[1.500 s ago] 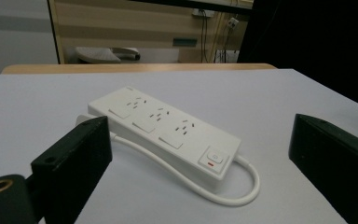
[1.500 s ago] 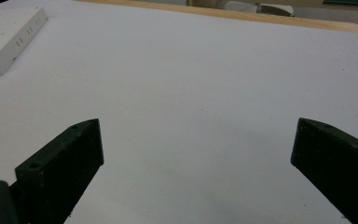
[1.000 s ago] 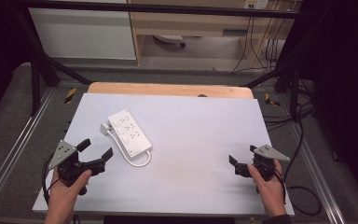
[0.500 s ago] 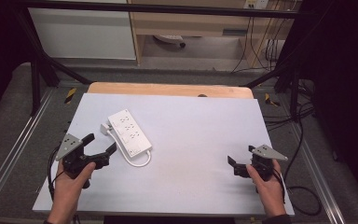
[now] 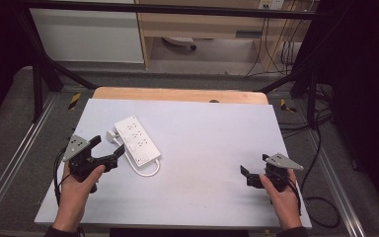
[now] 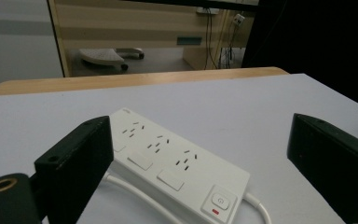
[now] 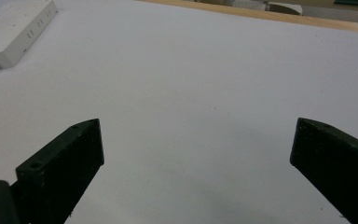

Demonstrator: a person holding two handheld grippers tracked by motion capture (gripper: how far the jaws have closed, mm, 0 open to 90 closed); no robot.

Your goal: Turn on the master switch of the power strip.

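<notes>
Table (image 5: 212, 138) white top, wood edge at far side. Power strip (image 5: 136, 139) lies flat left of centre, cable (image 5: 145, 171) looped at its near end. Left gripper (image 5: 109, 152) just beside strip, jaws wide open, strip between them, no contact. Right gripper (image 5: 253, 170) well apart at right, jaws open, holding nothing

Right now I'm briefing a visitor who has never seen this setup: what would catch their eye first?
First, the white plastic power strip with its looped white cord, lying aslant on the left half of the pale grey table. Next, the black left gripper, jaws wide open and pointed at the strip's near end. The black right gripper hangs open over bare tabletop at the right.
</notes>
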